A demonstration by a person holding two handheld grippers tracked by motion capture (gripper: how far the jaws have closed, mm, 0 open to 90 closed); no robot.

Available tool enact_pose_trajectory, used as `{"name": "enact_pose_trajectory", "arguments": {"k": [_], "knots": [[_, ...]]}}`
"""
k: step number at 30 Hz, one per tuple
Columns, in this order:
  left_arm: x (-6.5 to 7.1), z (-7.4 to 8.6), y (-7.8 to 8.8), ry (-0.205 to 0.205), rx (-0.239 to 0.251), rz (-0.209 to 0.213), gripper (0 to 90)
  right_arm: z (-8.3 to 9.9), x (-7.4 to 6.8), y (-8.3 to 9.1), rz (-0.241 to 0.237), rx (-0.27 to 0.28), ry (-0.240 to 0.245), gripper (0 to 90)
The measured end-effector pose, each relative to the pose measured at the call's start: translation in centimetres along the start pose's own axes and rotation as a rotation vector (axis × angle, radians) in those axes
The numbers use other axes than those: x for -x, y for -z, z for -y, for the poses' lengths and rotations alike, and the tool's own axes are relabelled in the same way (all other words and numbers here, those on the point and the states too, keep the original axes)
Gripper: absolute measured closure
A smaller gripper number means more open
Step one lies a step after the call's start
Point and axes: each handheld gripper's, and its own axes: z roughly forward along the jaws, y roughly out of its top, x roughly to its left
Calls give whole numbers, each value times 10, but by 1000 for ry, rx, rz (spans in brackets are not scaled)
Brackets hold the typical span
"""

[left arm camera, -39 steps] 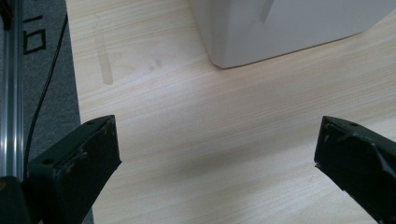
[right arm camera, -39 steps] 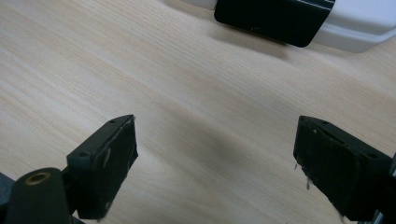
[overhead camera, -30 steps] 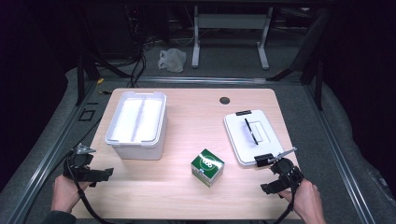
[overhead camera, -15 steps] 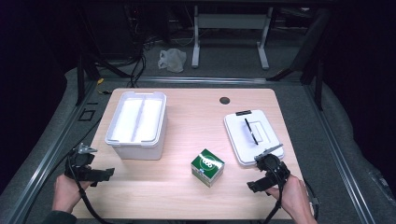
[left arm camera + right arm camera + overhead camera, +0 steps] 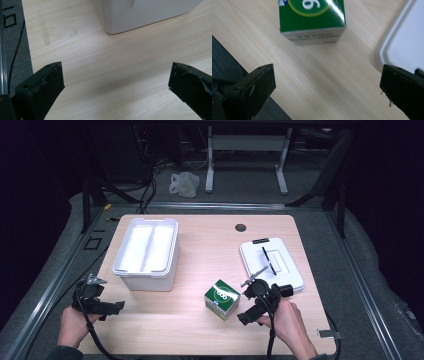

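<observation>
Right claw (image 5: 248, 311) spread wide and empty just right of green box (image 5: 222, 298); swing left, centre box, then close squarely.

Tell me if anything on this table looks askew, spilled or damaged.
Nothing spilled or damaged. The small green cardboard box sits turned at an angle to the table edges, and the flat white plastic lid lies off the white plastic bin, on the wooden table.
</observation>
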Motion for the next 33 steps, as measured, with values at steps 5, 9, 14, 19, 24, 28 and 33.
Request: {"name": "enact_pose_trajectory", "arguments": {"k": [5,9,14,19,24,28,33], "knots": [[0,0,-1,-4,-6,10,0,-32,-8,-12,-23,-20,48,0],[1,0,-1,-9,-6,11,0,-45,-11,-21,-23,-38,70,0],[0,-1,-2,-8,-11,15,0,-60,-11,-37,-36,-66,84,0],[1,-1,-2,-14,-17,12,0,-71,-17,-49,-24,-81,109,0],[1,0,-2,-14,-19,11,0,-80,-21,-63,-12,-124,130,3],[1,0,-2,-15,-22,10,0,-84,-23,-70,-7,-138,147,25],[1,1,-2,-15,-23,9,0,-85,-25,-81,9,-163,160,47]]}}
